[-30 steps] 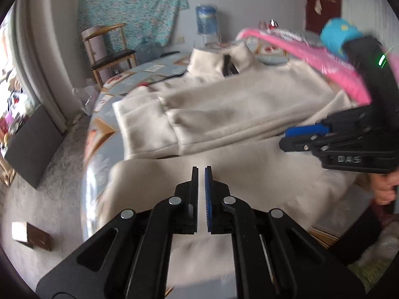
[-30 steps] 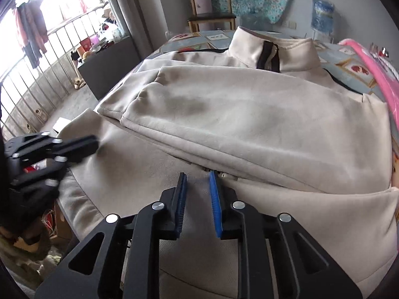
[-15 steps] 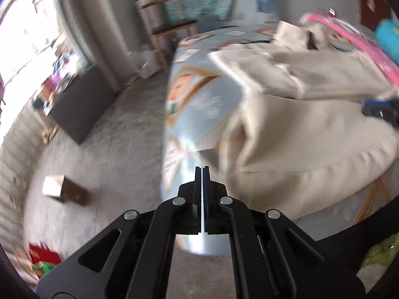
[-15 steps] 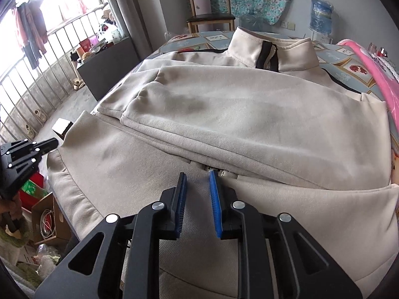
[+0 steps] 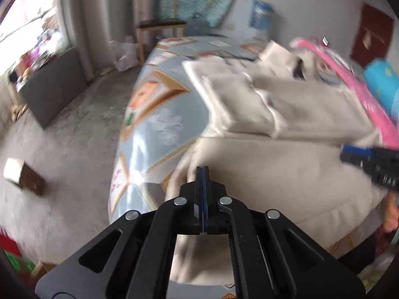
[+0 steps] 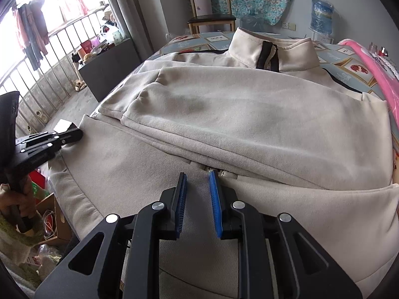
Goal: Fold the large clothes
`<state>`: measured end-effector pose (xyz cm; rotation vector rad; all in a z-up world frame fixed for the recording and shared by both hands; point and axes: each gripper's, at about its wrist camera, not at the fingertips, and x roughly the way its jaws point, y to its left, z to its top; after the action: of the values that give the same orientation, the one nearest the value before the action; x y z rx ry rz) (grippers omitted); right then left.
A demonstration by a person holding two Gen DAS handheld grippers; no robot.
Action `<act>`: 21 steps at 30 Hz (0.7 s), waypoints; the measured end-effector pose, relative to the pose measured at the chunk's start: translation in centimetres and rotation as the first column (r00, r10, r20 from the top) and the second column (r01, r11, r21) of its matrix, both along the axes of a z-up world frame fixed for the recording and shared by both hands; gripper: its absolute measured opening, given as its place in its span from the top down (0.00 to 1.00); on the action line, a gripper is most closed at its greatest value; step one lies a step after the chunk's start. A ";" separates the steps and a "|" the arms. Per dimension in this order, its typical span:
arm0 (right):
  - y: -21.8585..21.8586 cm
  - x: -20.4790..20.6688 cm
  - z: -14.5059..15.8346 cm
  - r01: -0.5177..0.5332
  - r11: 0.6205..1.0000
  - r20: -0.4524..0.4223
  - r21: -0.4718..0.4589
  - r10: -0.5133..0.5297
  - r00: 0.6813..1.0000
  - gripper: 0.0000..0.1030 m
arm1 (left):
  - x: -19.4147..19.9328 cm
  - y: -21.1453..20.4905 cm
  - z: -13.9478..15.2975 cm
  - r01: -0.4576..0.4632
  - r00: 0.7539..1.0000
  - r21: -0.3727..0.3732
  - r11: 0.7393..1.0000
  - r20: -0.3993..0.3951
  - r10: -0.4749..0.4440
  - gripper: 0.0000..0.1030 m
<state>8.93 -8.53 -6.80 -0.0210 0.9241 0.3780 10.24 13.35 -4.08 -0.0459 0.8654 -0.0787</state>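
Note:
A large cream zip-up jacket (image 6: pixel 249 114) lies on the table, collar at the far end, both sleeves folded across its chest. It also shows blurred in the left wrist view (image 5: pixel 286 164). My left gripper (image 5: pixel 202 172) is shut and empty, over the jacket's lower left corner at the hem; it also shows in the right wrist view (image 6: pixel 72 134). My right gripper (image 6: pixel 198 174) is open and empty, hovering above the lower front of the jacket near the zipper; it also shows in the left wrist view (image 5: pixel 354 154).
The table carries a pale blue patterned cloth (image 5: pixel 159 114). Pink fabric (image 6: pixel 369 64) and a blue object (image 5: pixel 381 84) lie along its right side. A wooden chair (image 6: pixel 212 12) stands beyond the table. Boxes (image 5: pixel 22 177) lie on the floor at left.
My left gripper swung out to the left off the jacket, then came back to its lower left corner, staying shut. My right gripper has stayed in place and open.

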 end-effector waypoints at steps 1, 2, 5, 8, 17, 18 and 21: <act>-0.1 0.0 0.0 0.000 1.000 0.002 0.003 0.000 1.000 0.82 | -0.4 0.2 0.3 -0.042 0.999 0.059 0.997 0.010 0.041 0.98; -0.1 -0.1 0.0 0.000 1.000 0.004 0.007 0.000 1.000 0.82 | -0.7 0.3 0.5 -0.050 0.999 0.076 0.996 0.020 0.048 0.98; -0.3 0.0 -0.1 -0.006 1.000 0.003 0.020 0.006 1.000 0.82 | -1.4 -0.1 2.0 -0.012 0.998 0.023 1.000 0.070 0.010 0.97; -0.4 0.0 -0.1 -0.008 1.000 0.001 0.029 0.008 1.000 0.82 | -1.8 -3.4 3.1 0.140 0.985 -0.047 0.989 0.107 -0.135 0.96; -0.7 0.3 -0.1 -0.007 0.998 -0.012 0.059 0.008 1.000 0.82 | -0.9 -13.2 -0.7 0.381 0.925 0.009 0.925 0.005 -0.381 0.92; -1.0 0.3 0.0 -0.005 0.997 -0.023 0.071 0.007 1.000 0.82 | -1.0 -13.2 -0.7 0.382 0.924 0.010 0.924 0.016 -0.382 0.92; -2.7 -0.3 1.4 0.042 0.995 -0.007 0.091 -0.041 0.999 0.82 | -1.0 -13.1 -0.8 0.382 0.924 0.006 0.924 0.006 -0.382 0.92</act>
<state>8.64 -11.28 -5.40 0.0822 0.9102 0.3814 9.22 0.22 -4.88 0.1291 0.8587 -0.4430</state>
